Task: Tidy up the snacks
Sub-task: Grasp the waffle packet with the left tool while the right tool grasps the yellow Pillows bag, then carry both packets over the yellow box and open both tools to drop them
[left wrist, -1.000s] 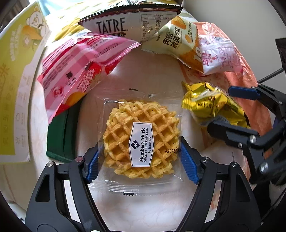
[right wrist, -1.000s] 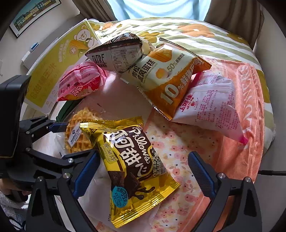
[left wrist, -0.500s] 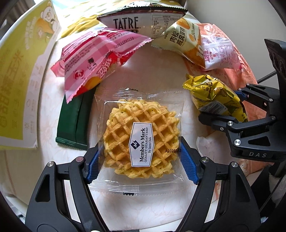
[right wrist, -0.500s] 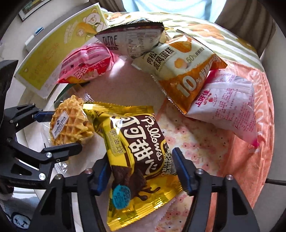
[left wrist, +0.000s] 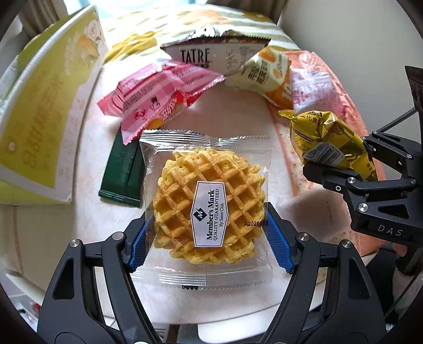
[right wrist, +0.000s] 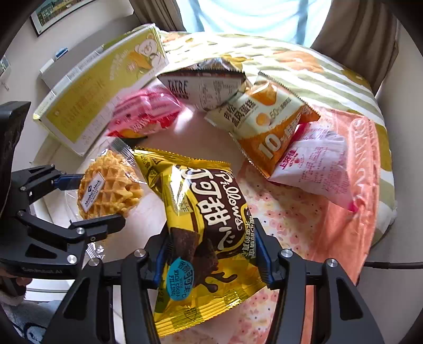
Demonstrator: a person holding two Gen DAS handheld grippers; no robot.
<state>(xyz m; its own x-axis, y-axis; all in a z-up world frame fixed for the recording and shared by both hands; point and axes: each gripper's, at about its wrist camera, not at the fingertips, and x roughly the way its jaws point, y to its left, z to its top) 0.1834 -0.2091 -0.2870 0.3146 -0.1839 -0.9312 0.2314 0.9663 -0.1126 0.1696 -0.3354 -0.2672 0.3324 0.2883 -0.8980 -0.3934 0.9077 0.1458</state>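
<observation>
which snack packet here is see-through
The waffle pack, held in the left gripper: its clear wrapper shows the waffle inside. The other packets are printed and opaque.

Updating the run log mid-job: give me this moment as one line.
left hand-held gripper: shut on waffle pack | right hand-held gripper: closing, pads on yellow Pillows bag | both packs lifted | other snacks on table

home bedroom, striped patterned bedding [right wrist: 304,68], curtained window [right wrist: 354,29], framed picture [right wrist: 58,13] on wall
</observation>
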